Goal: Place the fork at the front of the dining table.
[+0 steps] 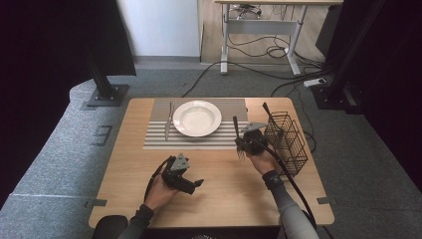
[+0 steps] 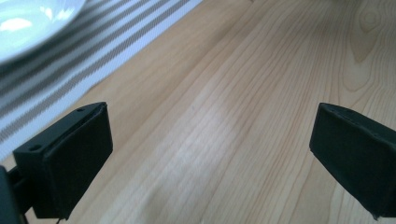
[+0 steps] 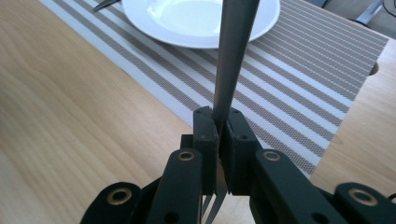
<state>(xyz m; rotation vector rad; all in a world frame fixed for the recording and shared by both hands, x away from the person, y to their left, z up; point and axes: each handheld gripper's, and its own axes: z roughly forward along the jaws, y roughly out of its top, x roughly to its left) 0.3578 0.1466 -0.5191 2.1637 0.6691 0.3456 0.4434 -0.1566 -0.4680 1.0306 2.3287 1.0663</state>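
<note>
A white plate (image 1: 197,118) sits on a grey striped placemat (image 1: 159,139), and a knife (image 1: 168,122) lies on the mat to its left. My right gripper (image 1: 242,144) hovers at the mat's right front corner, shut on a fork (image 1: 235,127). The fork's dark handle points toward the plate and its tines hang toward me. In the right gripper view the jaws (image 3: 222,126) clamp the fork (image 3: 233,56) near its neck, above the mat (image 3: 299,79) and before the plate (image 3: 187,18). My left gripper (image 1: 196,183) rests low over bare wood, open and holding nothing (image 2: 210,154).
A black wire basket (image 1: 286,142) stands at the table's right edge, just right of my right gripper, with a dark-handled utensil (image 1: 267,110) sticking out of it. Bare wooden tabletop (image 1: 224,189) spreads across the front. A desk and cables lie on the floor beyond.
</note>
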